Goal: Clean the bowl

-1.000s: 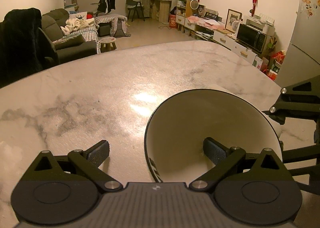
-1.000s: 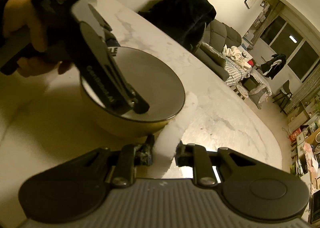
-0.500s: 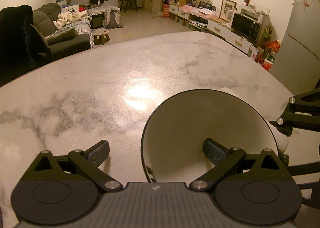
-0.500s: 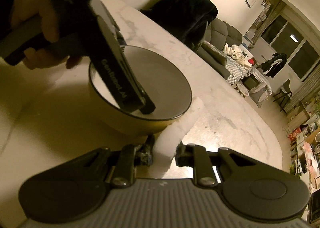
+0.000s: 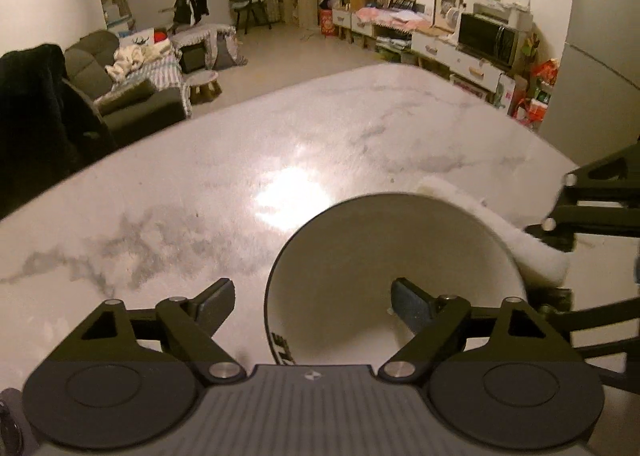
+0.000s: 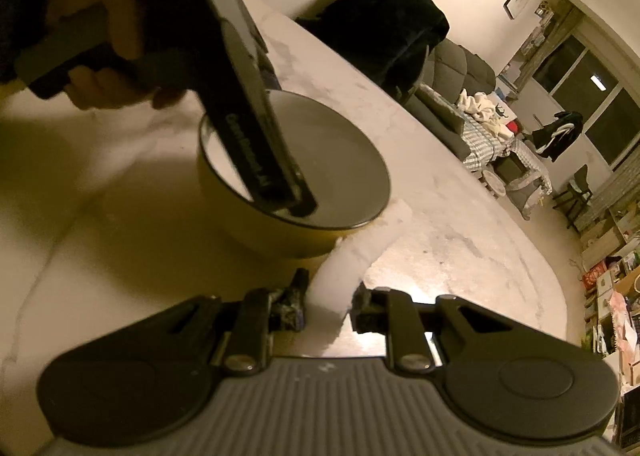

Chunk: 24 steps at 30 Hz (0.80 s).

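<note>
We found the bowl (image 5: 394,280) standing on the marble table (image 5: 200,195), near the table's near edge and close under the left gripper (image 5: 313,296). The bowl's near-left rim lay between that gripper's two fingers, one finger (image 5: 412,306) reaching inside the bowl and the other outside on the left. Its jaws had just been closing around the rim, yet the pads stood apart from the wall, with a gap showing on both sides. In the right wrist view we saw a hand (image 6: 100,15) gripping that tool's handle above the bowl (image 6: 320,215). The right gripper (image 6: 331,302) was clamped on a folded white cloth (image 6: 352,256), whose far end rested against the bowl's outer wall on its right side.
</note>
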Each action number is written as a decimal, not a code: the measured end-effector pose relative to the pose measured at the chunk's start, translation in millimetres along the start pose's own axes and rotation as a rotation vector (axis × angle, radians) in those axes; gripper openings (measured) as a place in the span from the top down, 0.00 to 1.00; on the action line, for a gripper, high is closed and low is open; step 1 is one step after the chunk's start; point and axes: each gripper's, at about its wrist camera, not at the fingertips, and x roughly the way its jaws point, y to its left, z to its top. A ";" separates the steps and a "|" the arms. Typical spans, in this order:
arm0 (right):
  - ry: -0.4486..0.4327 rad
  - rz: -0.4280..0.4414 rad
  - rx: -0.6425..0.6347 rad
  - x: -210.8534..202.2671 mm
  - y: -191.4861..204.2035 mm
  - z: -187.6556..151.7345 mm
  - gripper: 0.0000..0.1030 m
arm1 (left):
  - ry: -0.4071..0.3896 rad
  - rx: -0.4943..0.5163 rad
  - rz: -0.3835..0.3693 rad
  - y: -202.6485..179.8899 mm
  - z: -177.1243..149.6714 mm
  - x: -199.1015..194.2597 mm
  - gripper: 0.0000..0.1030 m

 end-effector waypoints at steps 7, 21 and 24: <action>-0.005 -0.006 0.004 -1.8 -2.7 -0.6 0.79 | -0.008 0.082 -0.061 -13.2 -7.0 -14.4 0.16; -0.002 -0.009 -0.020 0.7 -3.6 0.4 0.79 | 0.009 0.184 -0.148 -19.5 4.2 -15.4 0.23; 0.000 -0.015 -0.031 0.7 -4.3 -0.5 0.79 | 0.016 0.183 -0.158 -14.0 4.8 -15.2 0.23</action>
